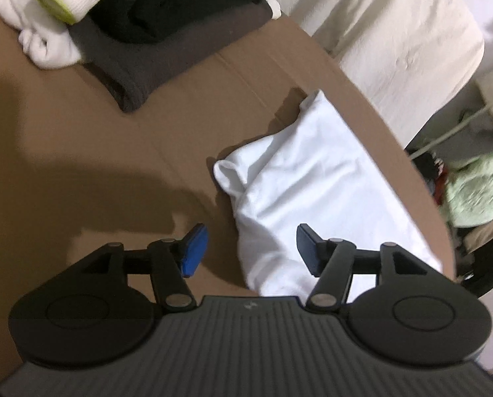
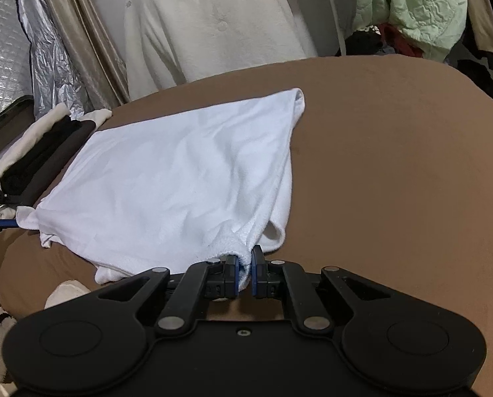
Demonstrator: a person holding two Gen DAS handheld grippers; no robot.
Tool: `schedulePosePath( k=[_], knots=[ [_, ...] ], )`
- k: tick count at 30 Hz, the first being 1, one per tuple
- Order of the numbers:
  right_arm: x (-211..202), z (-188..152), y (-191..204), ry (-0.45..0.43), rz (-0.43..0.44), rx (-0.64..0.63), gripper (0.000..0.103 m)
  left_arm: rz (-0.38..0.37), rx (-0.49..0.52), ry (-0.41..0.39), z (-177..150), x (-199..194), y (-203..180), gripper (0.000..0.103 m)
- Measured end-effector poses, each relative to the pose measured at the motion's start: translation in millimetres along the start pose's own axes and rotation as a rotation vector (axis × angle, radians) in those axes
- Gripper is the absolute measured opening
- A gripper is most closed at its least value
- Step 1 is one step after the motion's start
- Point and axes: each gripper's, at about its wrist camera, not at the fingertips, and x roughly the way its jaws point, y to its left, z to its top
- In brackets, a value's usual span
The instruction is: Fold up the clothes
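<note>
At centre frame on the brown desk [image 2: 395,165] the white garment [image 2: 180,178] lies doubled but rumpled, right gripper [image 2: 245,276] fingers pinching its near corner, left gripper [image 1: 251,248] fingers spread and empty; folded pile [image 1: 153,33] upper left, so folding looks part-done

Dark folded stack [image 1: 167,26] top cut off

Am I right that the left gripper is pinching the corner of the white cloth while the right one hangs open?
Not quite: the sides are swapped. The right wrist view shows the right gripper pinching the white cloth; the left gripper is open.
</note>
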Motion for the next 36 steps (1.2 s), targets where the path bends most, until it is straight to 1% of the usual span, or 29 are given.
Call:
schedulePosePath(
  k=[3,4,5,6,7,8,10,11,12,13,14,15,16,17,18,19,20,21,22,23,24,25,26,27,29,31,34,35,36],
  knots=[
    [-1,4,0,-0.009,0.011,-0.003,0.01,-0.001,0.012,0.032,-1,6,-2,0.063],
    [-1,5,0,-0.01,0.015,-0.002,0.01,0.034,0.052,0.072,-4,12,-7,0.061],
    [0,6,0,-0.004,0.016,0.004,0.01,0.09,0.105,0.116,-10,20,-13,0.056],
    [2,7,0,0.0,0.018,0.011,0.01,0.135,0.155,0.135,-14,26,-19,0.02],
    [2,7,1,-0.005,0.018,0.01,0.01,0.148,0.209,0.142,-18,30,-26,0.004],
    [2,7,2,-0.01,0.017,0.009,0.009,0.13,0.246,0.114,-19,26,-32,0.004],
    [-9,8,6,-0.074,0.014,-0.008,0.009,0.091,0.304,0.035,-16,11,-42,0.004],
    [-15,8,4,-0.09,0.015,0.011,0.009,0.083,0.304,-0.023,-13,-2,-43,0.004],
    [-21,8,2,-0.105,0.015,0.03,0.009,0.074,0.288,-0.06,-10,-10,-41,0.004],
    [-23,6,-4,-0.089,0.023,0.061,0.009,0.057,0.255,-0.067,-9,-16,-36,0.004],
    [-19,2,-7,-0.065,0.011,0.064,0.009,0.076,0.234,-0.035,-10,-12,-30,0.004],
    [-15,-2,-10,-0.042,-0.002,0.066,0.009,0.097,0.213,0.0,-12,-8,-24,0.004],
    [-12,-6,-13,-0.018,-0.015,0.069,0.009,0.148,0.209,0.06,-14,2,-20,0.004],
    [-11,-6,-14,-0.008,-0.013,0.068,0.009,0.179,0.21,0.1,-15,12,-18,0.004],
    [-10,-5,-14,0.001,-0.01,0.068,0.01,0.2,0.199,0.121,-14,18,-17,0.005],
    [-10,-5,-15,0.011,-0.008,0.068,0.012,0.22,0.187,0.141,-12,23,-16,0.012],
    [-9,-5,-16,0.02,-0.006,0.068,0.014,0.243,0.17,0.143,-11,24,-14,0.014],
    [-8,-5,-16,0.03,-0.004,0.067,0.014,0.259,0.17,0.124,-10,21,-14,0.017],
    [-8,-4,-17,0.039,-0.001,0.067,0.016,0.276,0.17,0.104,-9,18,-14,0.025],
    [-7,-4,-18,0.049,0.001,0.067,0.025,0.293,0.18,0.08,-9,14,-15,0.029],
    [-6,-4,-18,0.058,0.003,0.066,0.03,0.282,0.175,0.06,-9,8,-14,0.036],
    [-10,-1,-22,0.045,0.01,0.078,0.036,0.27,0.168,0.039,-8,2,-13,0.037],
    [-14,3,-26,0.031,0.031,0.096,0.036,0.258,0.162,0.019,-7,-3,-13,0.037],
    [-18,7,-29,0.018,0.052,0.113,0.037,0.227,0.16,-0.006,-5,-10,-8,0.037],
    [-13,33,-30,0.025,0.086,0.106,0.038,0.184,0.202,-0.06,4,-18,-14,0.037],
    [-8,58,-30,0.033,0.12,0.099,0.04,0.205,0.304,-0.082,17,-14,-30,0.039],
    [1,102,-30,0.044,0.175,0.091,0.04,0.275,0.455,-0.092,38,-1,-55,0.041],
    [5,120,-28,0.048,0.197,0.09,0.04,0.273,0.491,-0.093,45,3,-61,0.042],
    [8,135,-26,0.046,0.222,0.105,0.04,0.252,0.502,-0.092,51,7,-65,0.042]
  ],
)
